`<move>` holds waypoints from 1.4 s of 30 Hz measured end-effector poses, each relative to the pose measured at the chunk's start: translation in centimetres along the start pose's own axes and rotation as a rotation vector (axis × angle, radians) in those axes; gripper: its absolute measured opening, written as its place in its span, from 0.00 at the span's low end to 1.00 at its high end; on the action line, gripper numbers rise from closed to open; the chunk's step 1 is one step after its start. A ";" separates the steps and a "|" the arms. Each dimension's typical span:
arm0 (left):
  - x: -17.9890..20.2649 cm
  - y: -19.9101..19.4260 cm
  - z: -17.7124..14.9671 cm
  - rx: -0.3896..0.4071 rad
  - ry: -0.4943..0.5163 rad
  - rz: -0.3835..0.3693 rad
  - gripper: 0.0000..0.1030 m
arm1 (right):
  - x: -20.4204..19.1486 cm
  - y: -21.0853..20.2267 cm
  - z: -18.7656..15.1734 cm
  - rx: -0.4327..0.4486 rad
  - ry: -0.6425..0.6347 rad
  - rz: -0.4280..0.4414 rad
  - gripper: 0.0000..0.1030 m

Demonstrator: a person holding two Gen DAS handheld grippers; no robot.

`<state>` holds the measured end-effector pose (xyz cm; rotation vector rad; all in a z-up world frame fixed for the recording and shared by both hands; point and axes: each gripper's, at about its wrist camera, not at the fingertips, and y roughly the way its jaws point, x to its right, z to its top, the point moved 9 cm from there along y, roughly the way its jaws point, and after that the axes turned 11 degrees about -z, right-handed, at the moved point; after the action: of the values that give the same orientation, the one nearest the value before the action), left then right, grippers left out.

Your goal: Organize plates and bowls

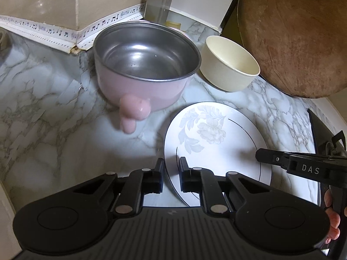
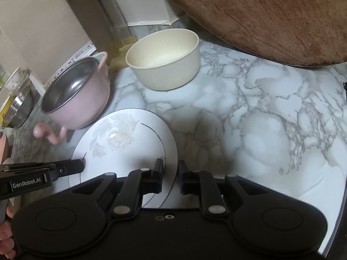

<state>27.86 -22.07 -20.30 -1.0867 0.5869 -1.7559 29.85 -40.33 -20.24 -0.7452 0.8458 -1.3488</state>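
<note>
Two tongs, left (image 1: 172,166), right (image 2: 170,168), clamping opposite plate (image 1: 216,143) rims; marble counter (image 2: 260,119) bare rightward

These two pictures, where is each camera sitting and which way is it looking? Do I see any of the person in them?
Left wrist view: on the left gripper, looking down along its fingers at the plate, whose left rim it pinches; the right gripper and fingertips show at right.
Right wrist view: on the right gripper, looking down at the plate's right rim, which it pinches; the left gripper enters at left.
Shared: plate, pink pot, cream bowl, wooden board, marble counter.
</note>
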 end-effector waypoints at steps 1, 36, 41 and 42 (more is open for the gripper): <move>0.0 -0.3 -0.2 0.002 0.003 -0.003 0.12 | -0.1 -0.2 -0.1 0.001 0.004 0.002 0.14; -7.2 -12.0 -3.7 0.070 -0.112 -0.011 0.10 | -10.1 -5.6 -2.6 -0.005 -0.026 0.082 0.12; -8.9 -13.9 -4.0 0.096 -0.150 0.007 0.11 | -12.6 -6.1 -2.6 -0.006 -0.059 0.106 0.12; -9.3 -14.3 -4.0 0.103 -0.158 0.010 0.11 | -13.2 -6.2 -2.6 -0.004 -0.069 0.109 0.12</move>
<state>19.05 -7.92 -15.04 -1.1361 0.3991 -1.6551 24.09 -27.70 -15.17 -0.7340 0.8226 -1.2183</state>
